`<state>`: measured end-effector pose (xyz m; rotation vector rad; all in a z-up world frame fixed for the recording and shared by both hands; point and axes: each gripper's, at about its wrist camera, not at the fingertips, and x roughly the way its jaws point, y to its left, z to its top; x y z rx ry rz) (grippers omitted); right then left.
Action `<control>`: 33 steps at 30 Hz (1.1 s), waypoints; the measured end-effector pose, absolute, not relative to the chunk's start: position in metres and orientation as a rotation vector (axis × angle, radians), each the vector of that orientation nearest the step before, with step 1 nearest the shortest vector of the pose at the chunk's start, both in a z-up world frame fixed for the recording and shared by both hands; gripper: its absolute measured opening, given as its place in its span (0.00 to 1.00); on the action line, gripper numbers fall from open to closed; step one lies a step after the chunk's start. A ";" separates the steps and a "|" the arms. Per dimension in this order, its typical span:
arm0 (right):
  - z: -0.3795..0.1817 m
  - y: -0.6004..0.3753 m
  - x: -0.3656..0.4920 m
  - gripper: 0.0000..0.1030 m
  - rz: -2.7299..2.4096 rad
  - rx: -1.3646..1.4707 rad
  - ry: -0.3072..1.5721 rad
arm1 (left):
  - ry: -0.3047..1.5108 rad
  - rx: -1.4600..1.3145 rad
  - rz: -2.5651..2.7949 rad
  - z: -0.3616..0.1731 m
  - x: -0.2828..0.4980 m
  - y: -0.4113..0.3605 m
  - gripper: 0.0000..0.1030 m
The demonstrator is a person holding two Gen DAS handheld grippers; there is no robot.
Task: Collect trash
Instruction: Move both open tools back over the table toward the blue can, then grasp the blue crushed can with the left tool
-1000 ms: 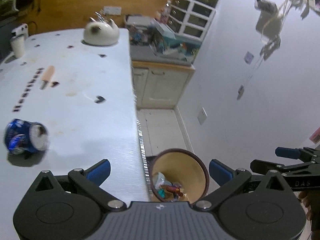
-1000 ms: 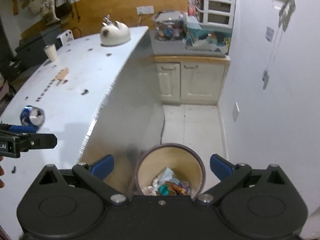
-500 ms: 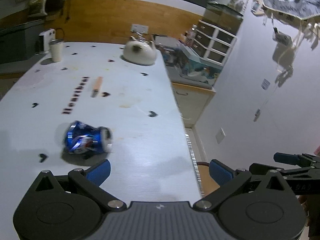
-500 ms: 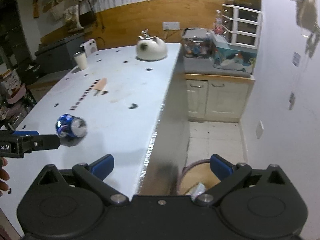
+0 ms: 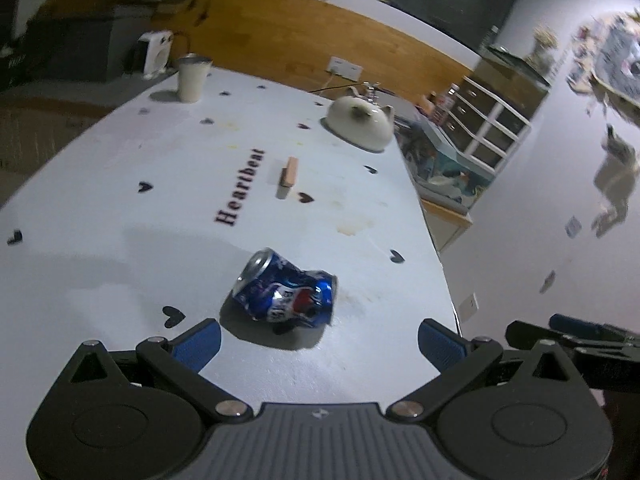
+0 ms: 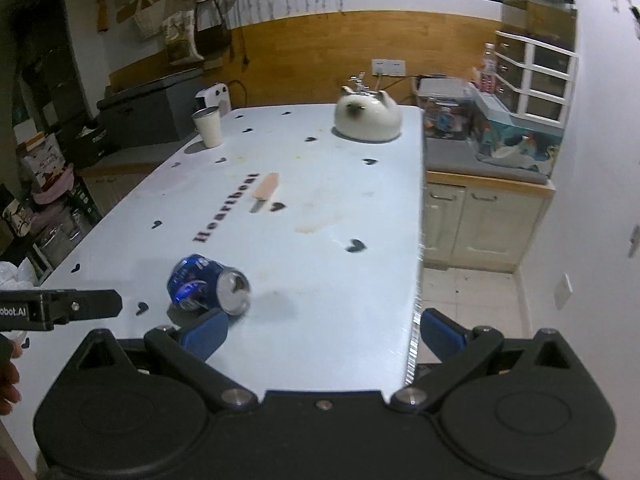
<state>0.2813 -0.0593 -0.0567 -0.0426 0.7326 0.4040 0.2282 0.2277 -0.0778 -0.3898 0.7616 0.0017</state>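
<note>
On the white heart-printed table [image 5: 120, 240], a crushed blue drink can [image 5: 286, 293] lies on its side just ahead of the wide-spread, empty left gripper [image 5: 319, 341], while the right gripper [image 6: 322, 332] is equally wide and empty.

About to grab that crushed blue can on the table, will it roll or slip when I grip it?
The can lies on its side, so a nudge may roll it, though its dents probably limit that. It looks empty and crumpled, so likely light and yielding under the open left gripper.
</note>
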 end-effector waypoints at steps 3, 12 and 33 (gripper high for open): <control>-0.059 -0.037 0.297 1.00 0.418 -0.051 0.744 | 0.774 -0.503 -0.004 -0.093 0.242 0.246 1.00; -0.077 0.024 0.362 0.65 0.466 -0.062 0.814 | 0.809 -0.849 -0.002 -0.151 0.277 0.283 0.90; -0.173 0.099 0.459 0.07 0.548 0.056 1.187 | 0.811 -0.974 0.025 -0.201 0.310 0.296 0.68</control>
